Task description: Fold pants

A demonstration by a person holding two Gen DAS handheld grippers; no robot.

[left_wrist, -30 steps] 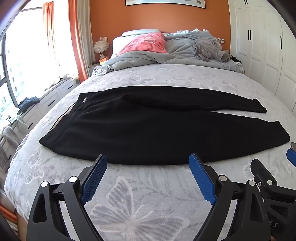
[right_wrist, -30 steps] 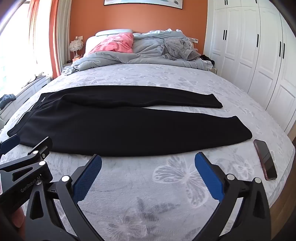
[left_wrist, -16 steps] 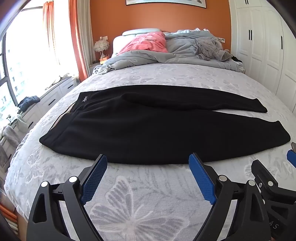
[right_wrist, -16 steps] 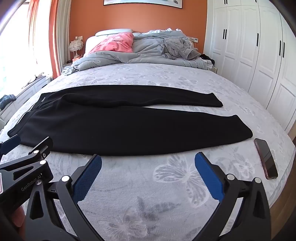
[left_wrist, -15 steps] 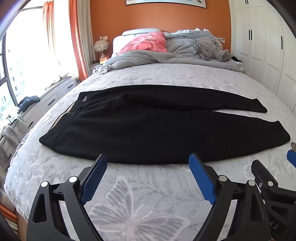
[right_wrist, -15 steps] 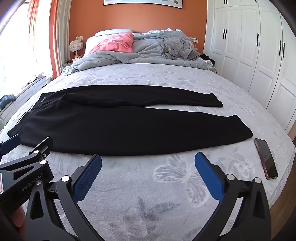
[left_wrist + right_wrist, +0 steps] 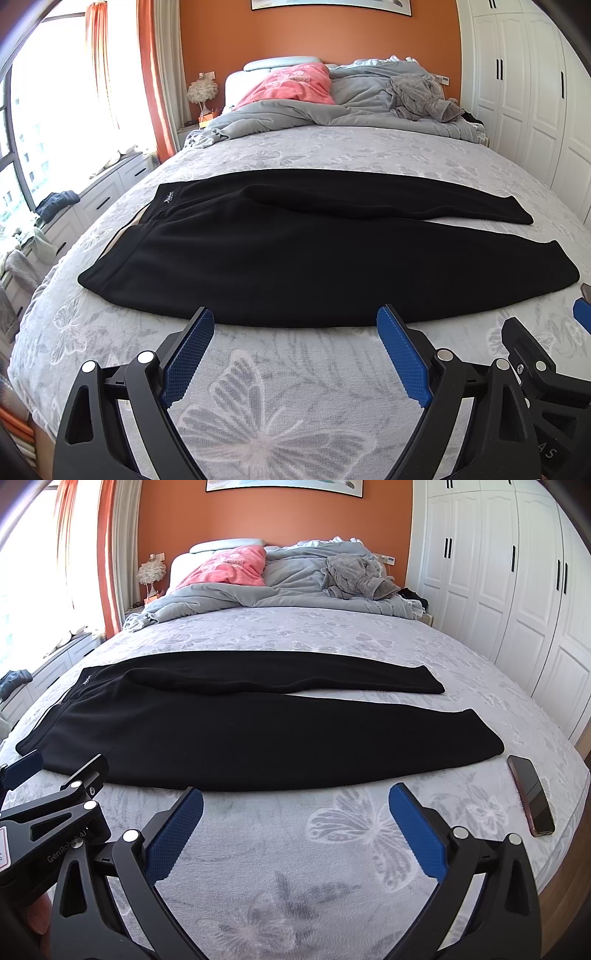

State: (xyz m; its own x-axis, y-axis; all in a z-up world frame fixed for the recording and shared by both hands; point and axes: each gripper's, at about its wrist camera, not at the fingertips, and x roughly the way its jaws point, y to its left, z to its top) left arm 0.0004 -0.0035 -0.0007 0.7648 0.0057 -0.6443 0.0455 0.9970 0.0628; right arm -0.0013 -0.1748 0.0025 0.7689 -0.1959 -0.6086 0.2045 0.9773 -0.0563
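The black pants (image 7: 314,254) are lying flat and unfolded on the bed (image 7: 332,151), just ahead of both claws. The left claw (image 7: 295,354) and right claw (image 7: 295,830) are hovering wide open, gripping nothing. No fold is made yet; every fold is judged outstanding.

1. The back wall (image 7: 273,520) is painted orange, and the lower edge of a framed picture (image 7: 284,486) is seen at its top.
2. The right side is lined with white wardrobe doors (image 7: 517,583) fitted with dark handles.
3. Strong daylight is admitted through a large window (image 7: 55,110) on the left, flanked by orange and white curtains (image 7: 155,74).
4. A low white drawer unit (image 7: 99,195) is set beneath the window, with clothing left on it.
5. A bed (image 7: 332,635) with a grey butterfly-patterned cover fills the middle; a pale headboard (image 7: 225,544) is set against the wall.
6. A small feathery lamp (image 7: 202,92) is placed beside the headboard.
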